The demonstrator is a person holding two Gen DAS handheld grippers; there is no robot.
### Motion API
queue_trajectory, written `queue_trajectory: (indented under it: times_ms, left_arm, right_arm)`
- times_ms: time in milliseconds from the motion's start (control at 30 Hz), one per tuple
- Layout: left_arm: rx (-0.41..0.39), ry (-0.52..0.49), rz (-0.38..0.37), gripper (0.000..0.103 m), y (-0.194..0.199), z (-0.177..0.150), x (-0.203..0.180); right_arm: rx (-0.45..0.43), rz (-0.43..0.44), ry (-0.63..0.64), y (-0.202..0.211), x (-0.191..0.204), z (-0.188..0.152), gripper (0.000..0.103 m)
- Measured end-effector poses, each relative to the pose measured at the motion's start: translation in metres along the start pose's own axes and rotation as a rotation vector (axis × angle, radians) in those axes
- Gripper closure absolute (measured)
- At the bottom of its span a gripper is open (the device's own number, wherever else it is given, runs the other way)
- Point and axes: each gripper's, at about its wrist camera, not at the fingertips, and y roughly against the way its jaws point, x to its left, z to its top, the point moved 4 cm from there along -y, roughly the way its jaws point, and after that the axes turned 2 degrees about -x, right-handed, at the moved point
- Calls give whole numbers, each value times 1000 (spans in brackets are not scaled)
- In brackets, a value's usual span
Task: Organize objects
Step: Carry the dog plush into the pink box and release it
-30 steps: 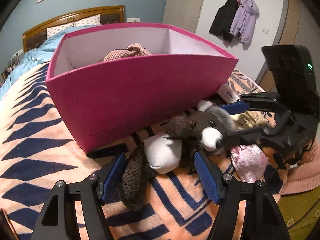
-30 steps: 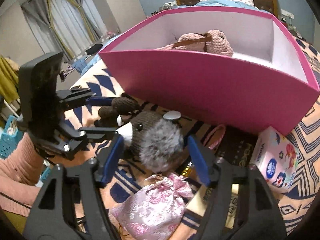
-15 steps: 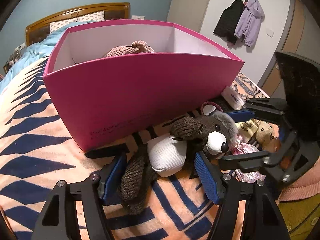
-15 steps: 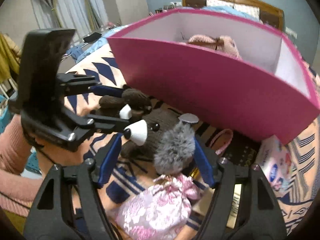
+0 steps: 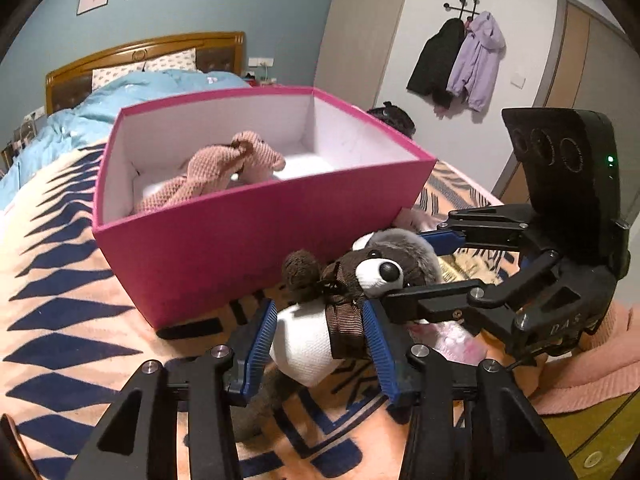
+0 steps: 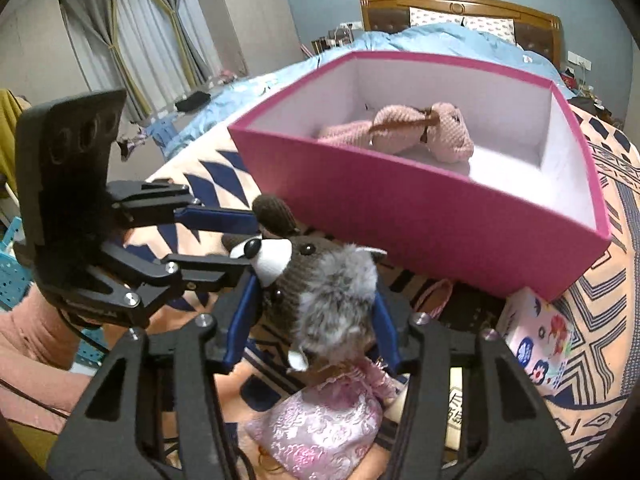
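Both grippers are clamped on one stuffed toy. Left gripper [image 5: 320, 344], its ribbed blue pads having just closed in, squeezes the toy raccoon [image 5: 348, 292] across its white knitted belly and brown ribbon bow. Right gripper [image 6: 312, 316], jaws also just narrowed, pinches the raccoon's head, where grey fluffy fur meets dark brown knit. From the left wrist camera the right gripper reaches in from 3 o'clock; from the right wrist camera the left one comes from 9 o'clock.

At 12 o'clock of the raccoon stands the pink box [image 5: 248, 240], a rectangular cardboard carton with smooth white inner walls, holding a pink knitted plush [image 5: 224, 168] lying on its side. Everything rests on a peach blanket [image 5: 60, 320] with navy diamonds. A glossy pink brocade pouch [image 6: 320, 420] lies at 6 o'clock of the raccoon's head in the right wrist view, and a floral tissue pack [image 6: 536, 340] sits at 4 o'clock.
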Motion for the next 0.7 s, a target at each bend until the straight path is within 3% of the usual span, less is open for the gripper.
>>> queue_trajectory:
  times_ms: [100, 233, 367, 500, 633, 700]
  left_arm:
    - [-13, 5, 8, 55, 4, 3, 2]
    - [-50, -4, 40, 31, 19, 6, 7]
    - [-53, 2, 14, 24, 32, 3, 9]
    - [-72, -41, 19, 22, 40, 7, -1]
    - [-94, -138, 127, 24, 36, 35, -15]
    - [-105, -177, 146, 26, 35, 51, -18]
  right_arm:
    - [-18, 22, -34, 3, -5, 4, 49]
    - [-42, 68, -99, 12, -16, 8, 49]
    - [-70, 97, -125, 25, -17, 15, 49]
    - [-119, 126, -113, 44, -14, 31, 49]
    - [-169, 116, -66, 54, -12, 63, 49]
    - [-186, 117, -57, 55, -13, 80, 49]
